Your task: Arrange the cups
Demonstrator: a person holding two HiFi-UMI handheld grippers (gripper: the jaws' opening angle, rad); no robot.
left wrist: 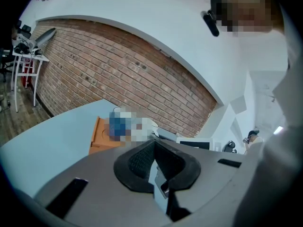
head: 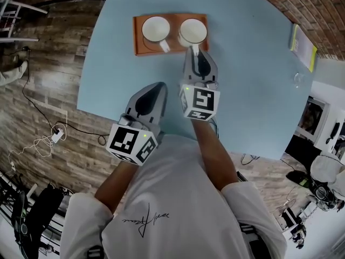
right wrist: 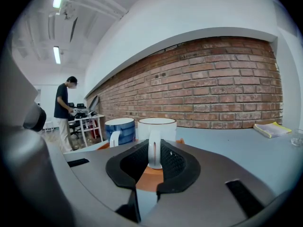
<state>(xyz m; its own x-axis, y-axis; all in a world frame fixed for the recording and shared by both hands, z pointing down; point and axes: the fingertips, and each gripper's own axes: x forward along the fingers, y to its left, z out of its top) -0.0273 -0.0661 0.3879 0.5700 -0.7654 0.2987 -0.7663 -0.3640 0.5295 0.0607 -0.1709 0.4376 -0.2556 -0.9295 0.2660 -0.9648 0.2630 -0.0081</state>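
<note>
The white ceramic cup with a dark rim (right wrist: pixel 157 126) stands upright straight ahead of the right tongs (head: pixel 195 49), and its handle (right wrist: pixel 153 149) points back into them. The jaws are closed on that handle, with a pad pressed to each side. Just to the left of those tongs stands the blue ceramic cup with a white handle and white inside (right wrist: pixel 120 126). It is close beside the white one; whether the two bodies touch I cannot tell. Both cups rest on the orange-brown rectangular tray (head: pixel 141 48), whose surface shows under the right tongs' tips. The tray lies on the pale blue table (head: pixel 248 85).

The left tongs (head: pixel 158 86) are closed on nothing and hang well short of the tray, nearer the person's body.

By my reading the arranging is nearly finished (both cups upright on the tray, in a row, handles turned the same way). What looks to be left is a final nudge to the white cup, if any is needed, and then letting go of its handle.
</note>
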